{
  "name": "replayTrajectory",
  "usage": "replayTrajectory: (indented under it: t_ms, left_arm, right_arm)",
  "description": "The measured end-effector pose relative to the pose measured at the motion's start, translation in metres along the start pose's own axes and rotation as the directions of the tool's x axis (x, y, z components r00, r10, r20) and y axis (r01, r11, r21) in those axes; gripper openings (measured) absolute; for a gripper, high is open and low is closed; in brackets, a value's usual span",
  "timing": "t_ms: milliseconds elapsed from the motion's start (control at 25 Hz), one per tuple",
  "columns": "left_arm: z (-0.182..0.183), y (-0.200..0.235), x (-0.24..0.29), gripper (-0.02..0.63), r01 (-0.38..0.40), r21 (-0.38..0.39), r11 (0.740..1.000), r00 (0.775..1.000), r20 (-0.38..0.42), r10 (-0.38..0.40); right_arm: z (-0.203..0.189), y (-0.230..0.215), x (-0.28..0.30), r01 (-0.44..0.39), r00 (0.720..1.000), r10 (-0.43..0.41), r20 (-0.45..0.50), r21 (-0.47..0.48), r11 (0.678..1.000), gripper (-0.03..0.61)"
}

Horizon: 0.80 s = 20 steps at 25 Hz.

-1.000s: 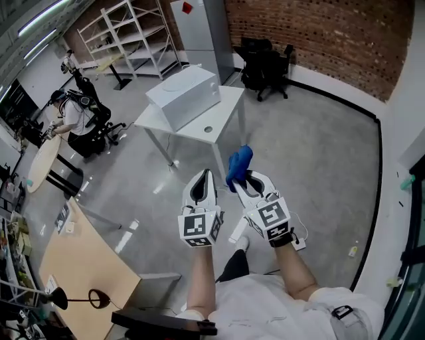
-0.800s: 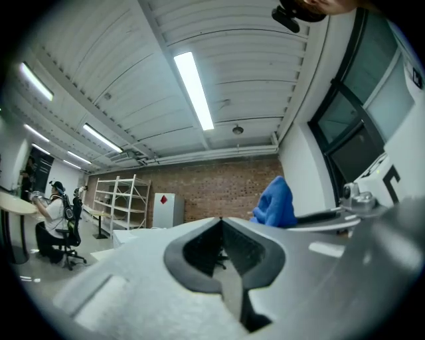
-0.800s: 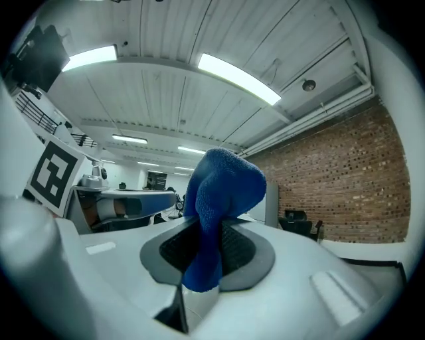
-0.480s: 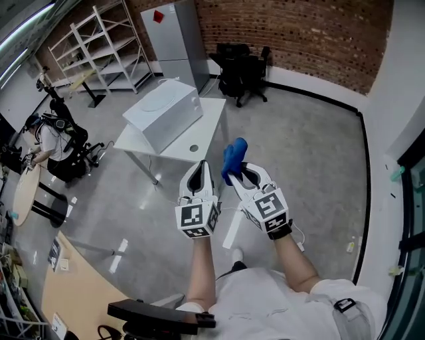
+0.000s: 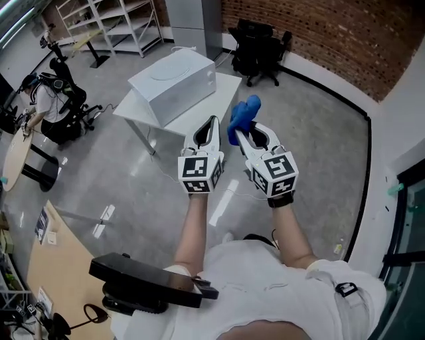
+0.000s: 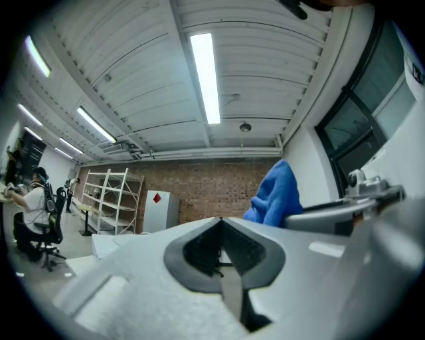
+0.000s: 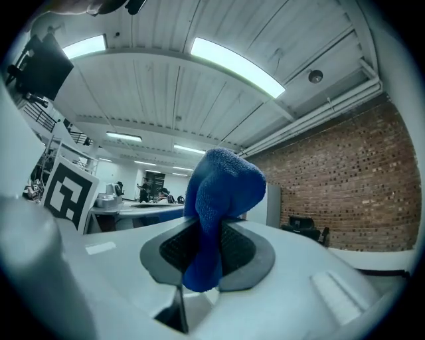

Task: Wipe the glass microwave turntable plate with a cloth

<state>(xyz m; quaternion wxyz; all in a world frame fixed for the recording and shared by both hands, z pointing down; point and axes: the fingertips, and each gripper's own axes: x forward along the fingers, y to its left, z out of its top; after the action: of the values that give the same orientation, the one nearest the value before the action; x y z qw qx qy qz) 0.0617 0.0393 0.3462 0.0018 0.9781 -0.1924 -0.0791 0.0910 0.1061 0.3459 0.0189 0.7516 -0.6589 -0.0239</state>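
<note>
Right gripper [image 5: 247,135] clamps cloth [image 5: 244,113]; white box [image 5: 174,83] on table [image 5: 224,87] beyond.

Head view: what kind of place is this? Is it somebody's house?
Probably not a house. It looks like a lab or workshop: a brick wall, bare metal shelves, a black office chair, and a white microwave on a small table on a big grey floor.

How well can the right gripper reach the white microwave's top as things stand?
Probably not yet. The right gripper, shut on the blue cloth, hangs short of the microwave; nothing blocks the way.
</note>
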Motion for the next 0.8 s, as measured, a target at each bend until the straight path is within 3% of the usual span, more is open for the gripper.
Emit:
replayTrajectory:
  t_ms: [360,560,800]
  left_arm:
    - [-0.032,0.014,0.063,0.0,-0.014,-0.008,1.0,0.999,-0.044,0.014]
    - [-0.033,0.028,0.113,0.0,-0.06,-0.033,0.998,0.996,-0.06,0.058]
    - [-0.042,0.05,0.189,0.0,-0.135,0.001,0.991,0.99,-0.035,0.135]
  right_arm:
    - [-0.019,-0.05,0.041,-0.024,0.999,0.024,-0.035,0.011,1.0,0.072]
    - [-0.03,-0.096,0.084,-0.069,0.997,0.07,-0.038,0.024,0.997,0.072]
    - [-0.025,-0.161,0.136,-0.127,0.991,0.128,-0.028,0.016,0.992,0.072]
